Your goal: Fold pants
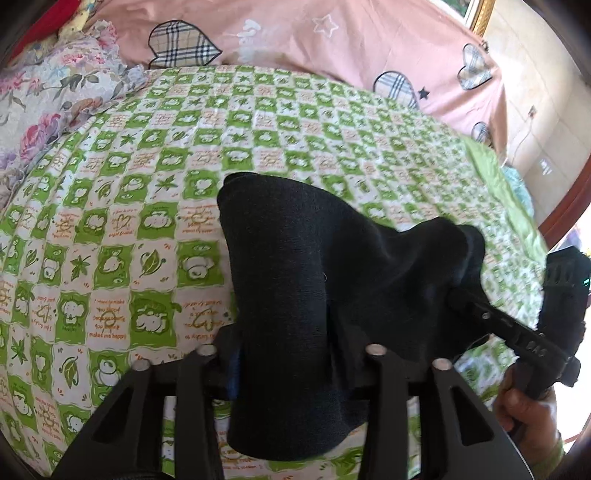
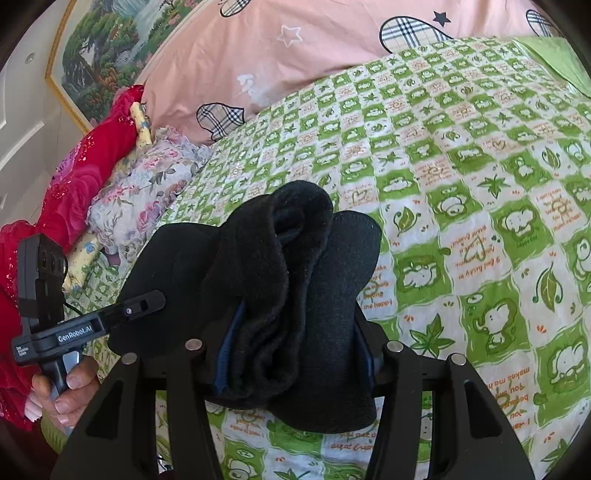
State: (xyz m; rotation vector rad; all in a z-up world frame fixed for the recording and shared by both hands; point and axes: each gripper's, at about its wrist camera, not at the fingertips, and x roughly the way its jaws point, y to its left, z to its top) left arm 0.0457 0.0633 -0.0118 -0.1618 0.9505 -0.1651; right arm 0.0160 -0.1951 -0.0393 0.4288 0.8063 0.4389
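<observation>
The black pants (image 1: 295, 280) hang bunched between both grippers above the green checked bedsheet (image 1: 122, 229). My left gripper (image 1: 291, 354) is shut on one part of the pants, which drape over its fingers and hide the tips. My right gripper (image 2: 291, 350) is shut on another bunched part of the pants (image 2: 280, 288), with folds piled over its fingers. The right gripper also shows in the left wrist view (image 1: 517, 332) at the right, biting into the cloth. The left gripper shows in the right wrist view (image 2: 92, 325) at the left, held by a hand.
A pink quilt with plaid hearts (image 1: 295, 33) lies along the far side of the bed. A floral cloth (image 1: 55, 96) and red fabric (image 2: 74, 177) are heaped at the far left. A framed painting (image 2: 107, 48) hangs on the wall. The bed's edge (image 1: 532, 229) is at the right.
</observation>
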